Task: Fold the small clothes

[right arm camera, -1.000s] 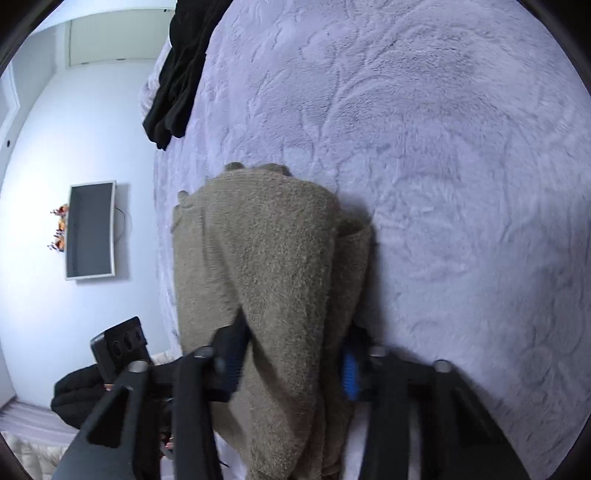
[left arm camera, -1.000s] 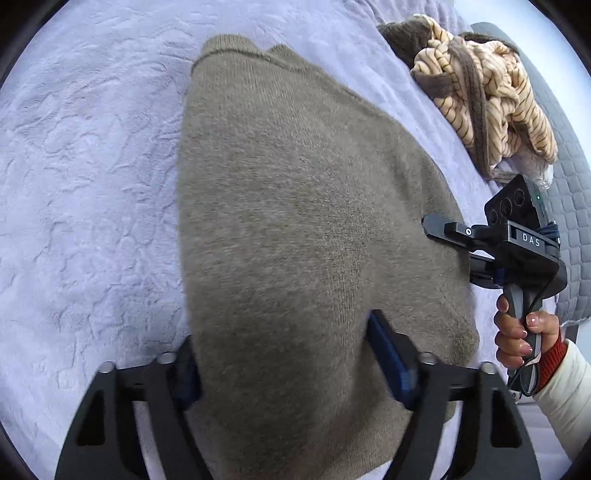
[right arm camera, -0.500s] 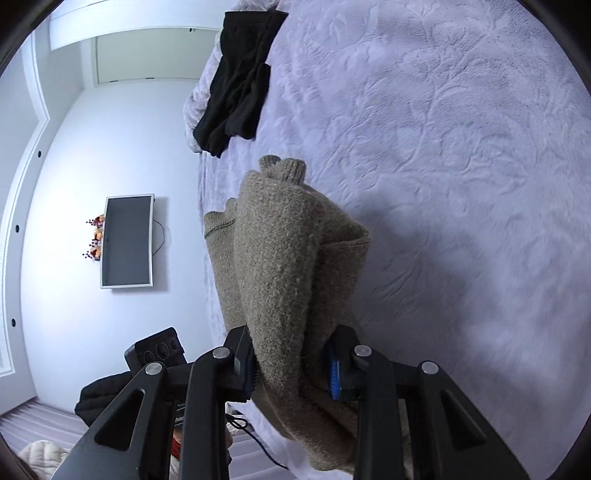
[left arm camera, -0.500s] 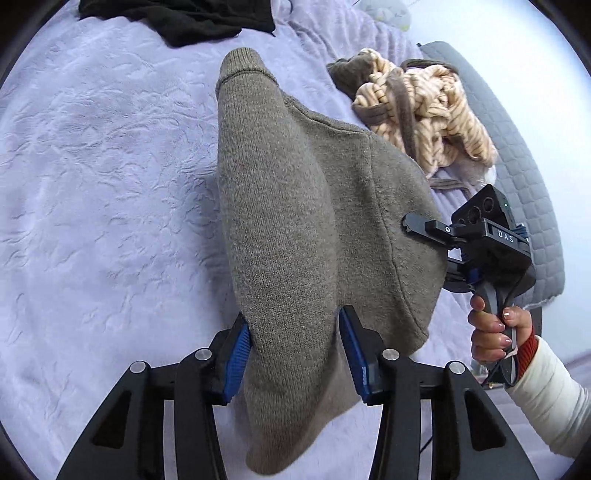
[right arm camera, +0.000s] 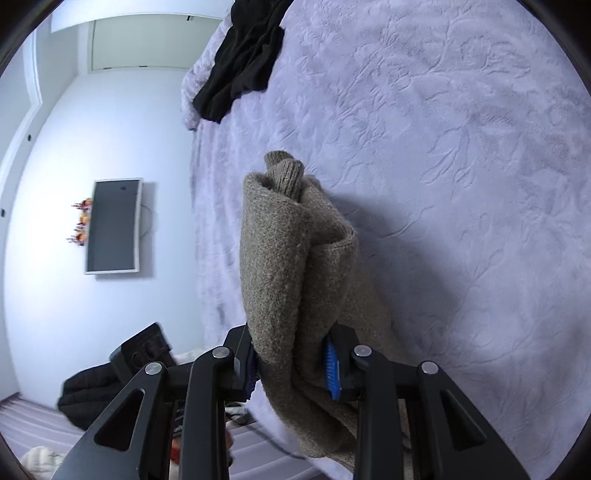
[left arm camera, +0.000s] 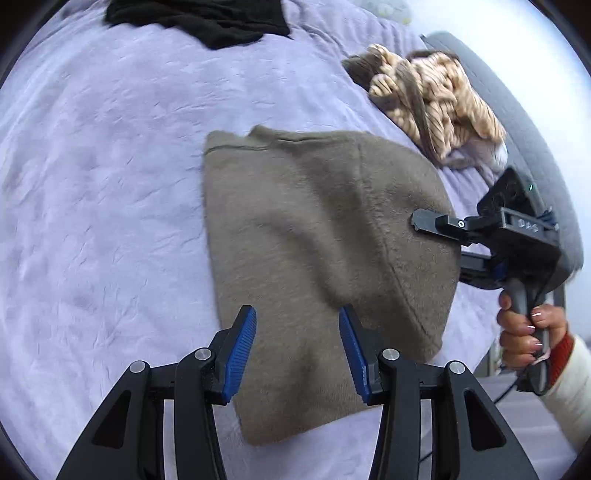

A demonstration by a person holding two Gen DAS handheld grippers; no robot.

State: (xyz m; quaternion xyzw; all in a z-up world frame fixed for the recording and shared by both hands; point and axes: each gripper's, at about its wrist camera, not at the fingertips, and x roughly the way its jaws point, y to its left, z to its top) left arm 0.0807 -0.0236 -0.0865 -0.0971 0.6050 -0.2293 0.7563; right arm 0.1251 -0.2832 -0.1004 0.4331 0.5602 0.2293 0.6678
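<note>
A folded olive-grey knit sweater (left arm camera: 314, 240) lies across the lilac bedspread (left arm camera: 92, 221) in the left wrist view. My left gripper (left arm camera: 297, 350) is open above its near edge, blue pads apart, holding nothing. My right gripper (right arm camera: 291, 360) is shut on the sweater's right edge (right arm camera: 288, 266), which bunches up between its pads; it also shows in the left wrist view (left arm camera: 439, 236) at the sweater's right side, held by a hand.
A black garment (left arm camera: 199, 18) lies at the far end of the bed, also in the right wrist view (right arm camera: 243, 62). A tan striped knit pile (left arm camera: 432, 99) lies far right beside a grey quilted edge (left arm camera: 532, 147). A wall screen (right arm camera: 112, 225) hangs off the bed.
My left gripper has let go of the sweater and opened. The sweater has dropped from hanging to lying on the bed. My right gripper still grips its edge.
</note>
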